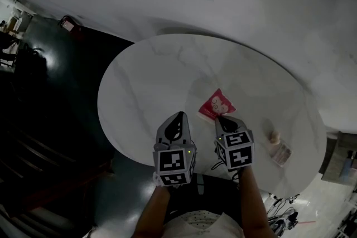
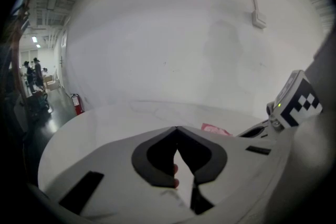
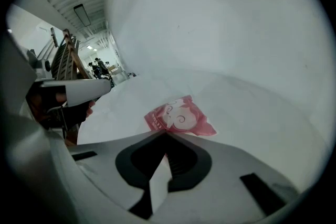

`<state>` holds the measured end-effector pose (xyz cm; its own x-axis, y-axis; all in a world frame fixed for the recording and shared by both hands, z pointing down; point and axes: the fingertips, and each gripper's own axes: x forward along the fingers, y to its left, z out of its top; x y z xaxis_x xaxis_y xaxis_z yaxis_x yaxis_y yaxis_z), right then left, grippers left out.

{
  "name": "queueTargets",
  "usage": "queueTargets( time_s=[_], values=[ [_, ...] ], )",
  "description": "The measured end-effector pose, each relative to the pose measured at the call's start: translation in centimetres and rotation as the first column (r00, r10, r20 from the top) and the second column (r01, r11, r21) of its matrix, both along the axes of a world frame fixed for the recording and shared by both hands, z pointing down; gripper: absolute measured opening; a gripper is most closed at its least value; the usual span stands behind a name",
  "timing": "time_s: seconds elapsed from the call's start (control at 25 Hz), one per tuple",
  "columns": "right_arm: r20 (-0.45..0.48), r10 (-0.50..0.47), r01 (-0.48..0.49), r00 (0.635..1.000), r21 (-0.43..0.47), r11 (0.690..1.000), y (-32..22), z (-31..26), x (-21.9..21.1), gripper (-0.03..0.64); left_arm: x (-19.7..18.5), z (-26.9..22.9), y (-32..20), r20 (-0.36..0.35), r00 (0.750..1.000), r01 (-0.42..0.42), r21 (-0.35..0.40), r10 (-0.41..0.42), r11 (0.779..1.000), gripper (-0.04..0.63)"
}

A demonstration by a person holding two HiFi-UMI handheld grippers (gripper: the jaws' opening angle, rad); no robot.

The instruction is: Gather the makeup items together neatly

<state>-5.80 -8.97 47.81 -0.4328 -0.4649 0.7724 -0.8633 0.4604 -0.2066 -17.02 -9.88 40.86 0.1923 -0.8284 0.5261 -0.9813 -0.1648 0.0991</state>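
One red sachet (image 1: pixel 217 104) is laid on the round white bench (image 1: pixel 145 75), its near edge pinched by the right gripper (image 1: pixel 222 117); the left gripper (image 1: pixel 179 115) is held near it, pressed together and empty.

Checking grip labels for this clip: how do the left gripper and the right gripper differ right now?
The left gripper is shut on nothing, over bare table; the right gripper is shut on the near edge of the red sachet, apparently pinching it. The left gripper sits left of the sachet, clear of it; the right gripper touches it. Both point away from the person.
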Motion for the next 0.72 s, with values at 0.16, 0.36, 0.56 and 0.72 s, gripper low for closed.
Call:
queueTargets(
  time_s=[0.16, 0.36, 0.56, 0.72],
  values=[
    [0.000, -0.024, 0.024, 1.000, 0.042, 0.999, -2.0, -2.3, -1.4, 0.018, -1.3, -0.8, -0.7, -0.007, 1.000, -0.020, 0.022, 0.021, 1.000, 0.032],
    [-0.019, -0.085, 0.086, 0.996, 0.083, 0.993, -5.1, -4.5, -4.0, 0.018, -3.3, -1.4, -1.9, -0.029, 0.999, -0.017, 0.030, 0.018, 0.999, 0.032],
    [-0.071, -0.153, 0.159, 0.986, 0.083, 0.984, -7.8, -4.4, -6.1, 0.018, -4.9, -1.4, -3.3, -0.034, 0.999, -0.025, 0.032, 0.026, 0.999, 0.032],
    [-0.087, -0.195, 0.199, 0.977, 0.039, 0.979, -8.8, -2.8, -7.0, 0.018, -5.6, -0.9, -4.3, -0.047, 0.998, -0.031, 0.035, 0.033, 0.999, 0.032]
  ],
)
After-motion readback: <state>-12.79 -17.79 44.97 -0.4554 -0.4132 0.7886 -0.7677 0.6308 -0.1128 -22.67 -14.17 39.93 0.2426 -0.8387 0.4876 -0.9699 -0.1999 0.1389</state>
